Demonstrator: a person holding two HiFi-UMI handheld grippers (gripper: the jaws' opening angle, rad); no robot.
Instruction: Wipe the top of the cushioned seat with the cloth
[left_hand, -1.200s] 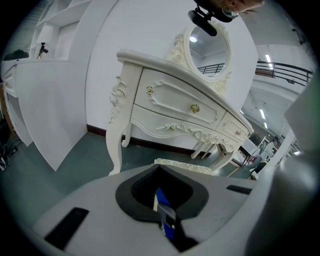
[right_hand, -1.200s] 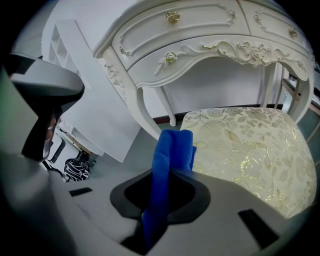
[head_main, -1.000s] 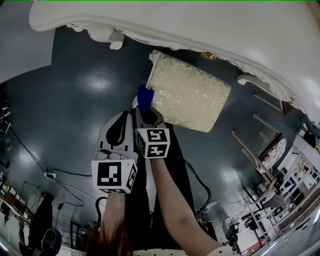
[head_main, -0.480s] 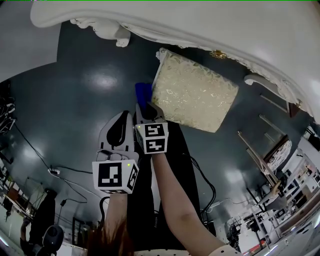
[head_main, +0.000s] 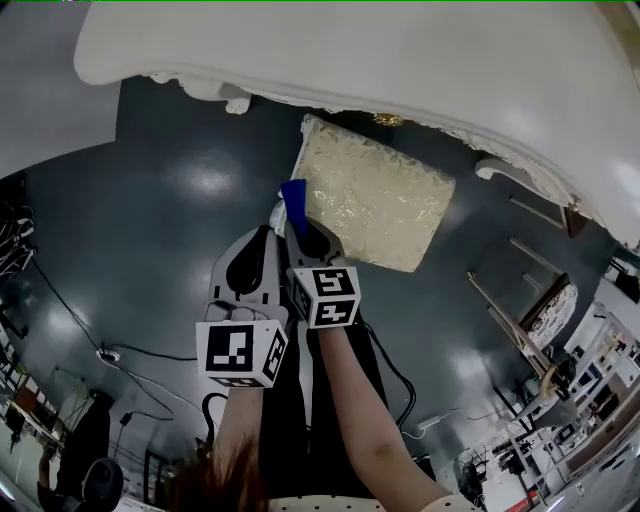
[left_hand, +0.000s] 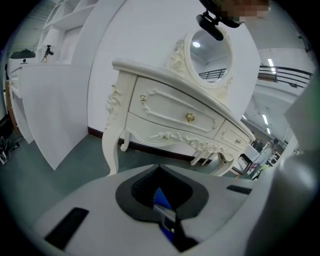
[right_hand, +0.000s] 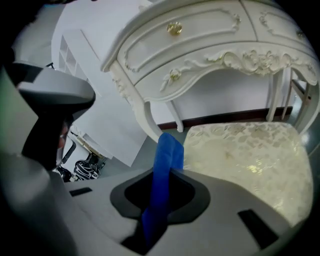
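Observation:
The cushioned seat (head_main: 375, 205) has a pale gold patterned top and stands in front of a white dressing table (head_main: 400, 60). My right gripper (head_main: 300, 222) is shut on a blue cloth (head_main: 294, 194), which sticks up from the jaws at the seat's left edge. In the right gripper view the cloth (right_hand: 164, 165) rises between the jaws, with the seat (right_hand: 250, 155) just to its right. My left gripper (head_main: 252, 262) hangs beside the right one over the floor, its jaws shut. The left gripper (left_hand: 160, 172) faces the dressing table (left_hand: 170, 110), and a blue sliver shows in its dark gap.
The dark glossy floor (head_main: 150, 200) lies left of the seat. The table's carved white legs (right_hand: 150, 115) stand behind the seat. Cables (head_main: 110, 350) run over the floor at lower left, and racks with equipment (head_main: 540, 320) stand at the right.
The cloth stays at the seat's left edge in my right gripper. Both grippers sit slightly further right in the head view, which has itself shifted.

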